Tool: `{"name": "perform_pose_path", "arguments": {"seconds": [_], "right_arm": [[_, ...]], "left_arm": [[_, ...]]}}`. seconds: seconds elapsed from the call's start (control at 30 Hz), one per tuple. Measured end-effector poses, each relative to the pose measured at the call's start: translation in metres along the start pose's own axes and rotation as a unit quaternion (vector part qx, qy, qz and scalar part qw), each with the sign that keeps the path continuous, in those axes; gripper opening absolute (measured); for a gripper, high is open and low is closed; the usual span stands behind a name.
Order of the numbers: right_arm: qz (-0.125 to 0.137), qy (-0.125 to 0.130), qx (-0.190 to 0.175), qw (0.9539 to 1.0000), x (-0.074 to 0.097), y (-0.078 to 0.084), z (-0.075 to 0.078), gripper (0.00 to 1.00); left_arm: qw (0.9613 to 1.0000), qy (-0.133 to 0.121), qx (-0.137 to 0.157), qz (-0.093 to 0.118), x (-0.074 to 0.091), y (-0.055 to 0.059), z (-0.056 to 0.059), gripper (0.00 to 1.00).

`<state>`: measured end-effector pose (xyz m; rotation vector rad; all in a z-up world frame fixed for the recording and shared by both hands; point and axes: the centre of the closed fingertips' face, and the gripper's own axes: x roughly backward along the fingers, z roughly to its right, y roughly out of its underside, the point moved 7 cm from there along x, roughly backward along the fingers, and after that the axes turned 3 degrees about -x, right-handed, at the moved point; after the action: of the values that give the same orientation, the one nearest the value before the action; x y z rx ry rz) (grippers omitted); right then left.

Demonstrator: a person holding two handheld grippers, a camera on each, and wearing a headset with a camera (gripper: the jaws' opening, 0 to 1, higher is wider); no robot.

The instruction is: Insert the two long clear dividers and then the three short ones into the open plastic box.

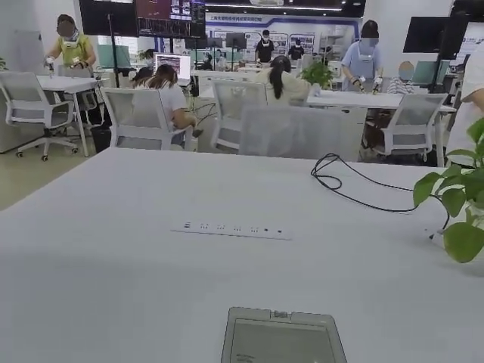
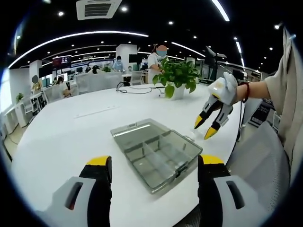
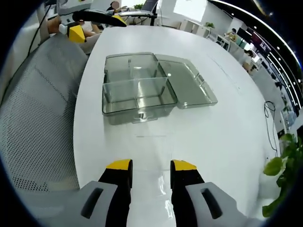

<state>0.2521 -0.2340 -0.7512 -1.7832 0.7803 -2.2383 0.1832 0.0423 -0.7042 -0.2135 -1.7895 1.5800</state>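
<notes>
Both your left gripper [image 2: 155,161] and right gripper [image 3: 151,165] hold jaws open and empty, the plastic box [image 3: 137,103] straight ahead, lid back for loading.

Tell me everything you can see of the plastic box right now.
The plastic box is clear, grey-tinted and rectangular, sitting flat on the white table near its edge. Its hinged lid lies open flat beside the base. Clear partitions already split the base into compartments; their count is unclear. The tongs of the left gripper and the right gripper are both apart from it.
</notes>
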Motion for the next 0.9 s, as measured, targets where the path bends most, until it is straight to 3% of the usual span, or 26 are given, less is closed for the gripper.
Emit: {"name": "perform_pose_path", "arguments": {"seconds": [0.17, 0.47, 0.6, 0.9], "right_arm": [[0.033, 0.032, 0.015, 0.9988, 0.015, -0.019, -0.001, 0.32], [0.095, 0.056, 0.039, 0.9931, 0.027, -0.061, -0.012, 0.32], [0.111, 0.049, 0.043, 0.9916, 0.027, -0.075, -0.020, 0.32], [0.152, 0.032, 0.070, 0.9854, 0.018, -0.107, -0.044, 0.32]], "left_arm": [[0.9996, 0.015, 0.024, 0.008, 0.000, -0.002, 0.004, 0.68], [0.9970, 0.042, 0.063, 0.013, 0.000, -0.005, 0.012, 0.58], [0.9957, 0.057, 0.072, 0.015, -0.001, -0.006, 0.015, 0.50], [0.9915, 0.079, 0.101, 0.023, -0.001, -0.007, 0.022, 0.44]]}}
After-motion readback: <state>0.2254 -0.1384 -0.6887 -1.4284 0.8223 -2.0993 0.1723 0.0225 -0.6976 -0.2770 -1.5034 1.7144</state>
